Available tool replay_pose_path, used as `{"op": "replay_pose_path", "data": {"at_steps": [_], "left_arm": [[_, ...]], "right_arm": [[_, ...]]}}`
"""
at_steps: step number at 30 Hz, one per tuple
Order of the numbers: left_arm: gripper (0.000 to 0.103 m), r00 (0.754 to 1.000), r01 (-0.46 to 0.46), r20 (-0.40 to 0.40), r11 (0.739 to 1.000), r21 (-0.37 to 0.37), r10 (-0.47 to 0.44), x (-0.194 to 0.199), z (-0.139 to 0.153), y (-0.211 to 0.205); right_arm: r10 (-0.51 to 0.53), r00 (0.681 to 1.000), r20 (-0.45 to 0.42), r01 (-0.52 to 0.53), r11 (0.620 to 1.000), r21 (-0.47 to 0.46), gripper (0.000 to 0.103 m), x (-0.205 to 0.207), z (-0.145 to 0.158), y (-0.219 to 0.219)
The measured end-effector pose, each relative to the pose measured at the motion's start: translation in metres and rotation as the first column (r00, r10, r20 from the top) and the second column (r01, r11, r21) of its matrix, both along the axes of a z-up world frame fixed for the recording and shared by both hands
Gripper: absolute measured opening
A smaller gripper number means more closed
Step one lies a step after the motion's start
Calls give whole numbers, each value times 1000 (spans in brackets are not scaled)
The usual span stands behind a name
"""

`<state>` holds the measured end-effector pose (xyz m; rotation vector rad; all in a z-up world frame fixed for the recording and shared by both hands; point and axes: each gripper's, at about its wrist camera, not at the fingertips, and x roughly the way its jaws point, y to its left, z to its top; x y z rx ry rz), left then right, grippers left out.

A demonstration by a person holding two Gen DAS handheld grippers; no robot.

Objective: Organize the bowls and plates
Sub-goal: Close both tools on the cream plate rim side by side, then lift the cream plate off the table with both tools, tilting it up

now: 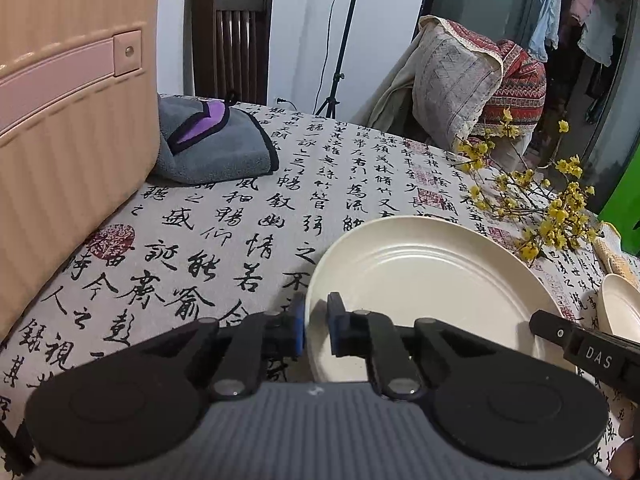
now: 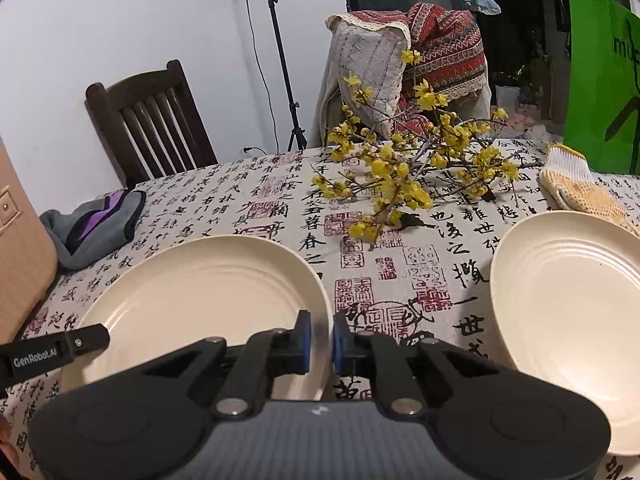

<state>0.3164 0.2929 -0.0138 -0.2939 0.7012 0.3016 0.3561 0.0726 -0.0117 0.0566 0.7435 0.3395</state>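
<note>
Here, the table (image 2: 248,200) carries a calligraphy-print cloth, a beige case (image 1: 72,120) at its left edge and a folded grey towel (image 1: 212,148) beside that. Cream plate (image 2: 200,292) lies flat at centre-left; a second cream dish (image 2: 568,304), apparently deeper, sits well apart to its right. Yellow flower sprigs (image 2: 404,168) lie behind them. Left gripper (image 1: 316,328) clamps the plate's left rim; right gripper (image 2: 320,340) clamps its right rim. Judgement: rigid, smooth, probably slippery and chippable; thin rim is the only purchase, so lift level with both sides together.
</note>
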Motion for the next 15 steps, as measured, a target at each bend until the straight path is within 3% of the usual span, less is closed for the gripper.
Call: {"op": "replay_pose_path", "data": {"at_steps": [15], "left_arm": [[12,1000,20,9,999,50,-20,-6,8,-13]], "right_arm": [[-2,1000,24,3,1000,-10,10,-13,8,-9]]}}
